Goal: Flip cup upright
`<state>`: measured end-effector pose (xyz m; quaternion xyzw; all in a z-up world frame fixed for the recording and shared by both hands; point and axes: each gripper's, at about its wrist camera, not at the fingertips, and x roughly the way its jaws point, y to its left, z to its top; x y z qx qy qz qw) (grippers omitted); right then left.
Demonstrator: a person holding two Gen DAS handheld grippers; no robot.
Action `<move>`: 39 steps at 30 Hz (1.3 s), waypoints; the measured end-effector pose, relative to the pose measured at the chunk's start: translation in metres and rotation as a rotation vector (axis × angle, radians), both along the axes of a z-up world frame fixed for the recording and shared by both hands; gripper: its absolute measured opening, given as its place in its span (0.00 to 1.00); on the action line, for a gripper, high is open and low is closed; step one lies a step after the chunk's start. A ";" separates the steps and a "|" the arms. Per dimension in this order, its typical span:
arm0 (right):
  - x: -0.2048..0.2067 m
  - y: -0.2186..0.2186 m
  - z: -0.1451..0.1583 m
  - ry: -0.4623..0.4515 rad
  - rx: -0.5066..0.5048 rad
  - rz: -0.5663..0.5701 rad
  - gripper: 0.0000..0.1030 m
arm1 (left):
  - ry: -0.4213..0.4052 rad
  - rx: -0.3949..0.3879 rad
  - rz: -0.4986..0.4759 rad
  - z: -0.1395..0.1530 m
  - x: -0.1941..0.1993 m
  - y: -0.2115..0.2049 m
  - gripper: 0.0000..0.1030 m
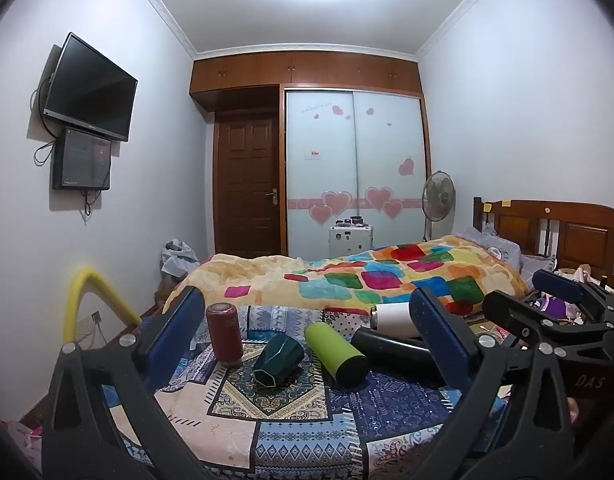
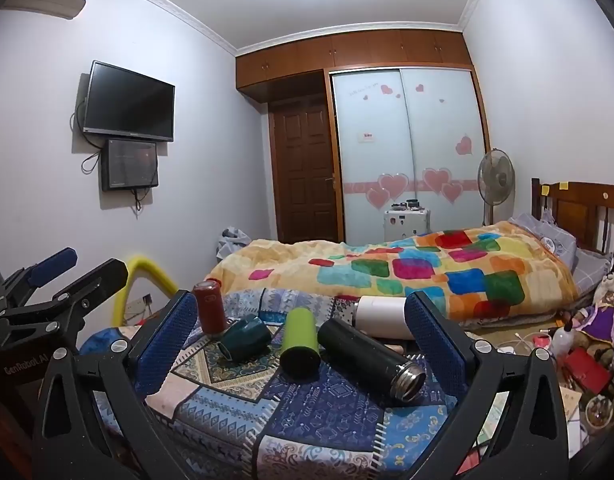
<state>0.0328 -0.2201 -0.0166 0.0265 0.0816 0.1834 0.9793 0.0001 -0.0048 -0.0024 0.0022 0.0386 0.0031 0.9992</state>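
Several cups lie on a patterned cloth. A dark red cup stands on end. A dark green faceted cup, a lime green tumbler, a black flask and a white flask lie on their sides. In the right wrist view they are the red cup, green cup, lime tumbler, black flask and white flask. My left gripper is open and empty, short of the cups. My right gripper is open and empty, also short of them.
A bed with a colourful blanket lies behind the cloth. A yellow foam tube stands at the left. Clutter covers the floor at the right. The other gripper shows at the right edge of the left wrist view and at the left edge of the right wrist view.
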 end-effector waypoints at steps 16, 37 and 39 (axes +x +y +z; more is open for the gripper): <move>0.003 0.003 -0.001 -0.003 -0.007 -0.008 1.00 | -0.009 0.010 -0.002 0.001 0.002 -0.002 1.00; 0.003 0.003 0.003 -0.007 -0.007 -0.009 1.00 | -0.015 0.012 -0.005 0.002 0.000 -0.005 1.00; 0.002 0.002 0.004 -0.007 -0.006 -0.009 1.00 | -0.015 0.011 -0.005 0.001 0.000 -0.005 1.00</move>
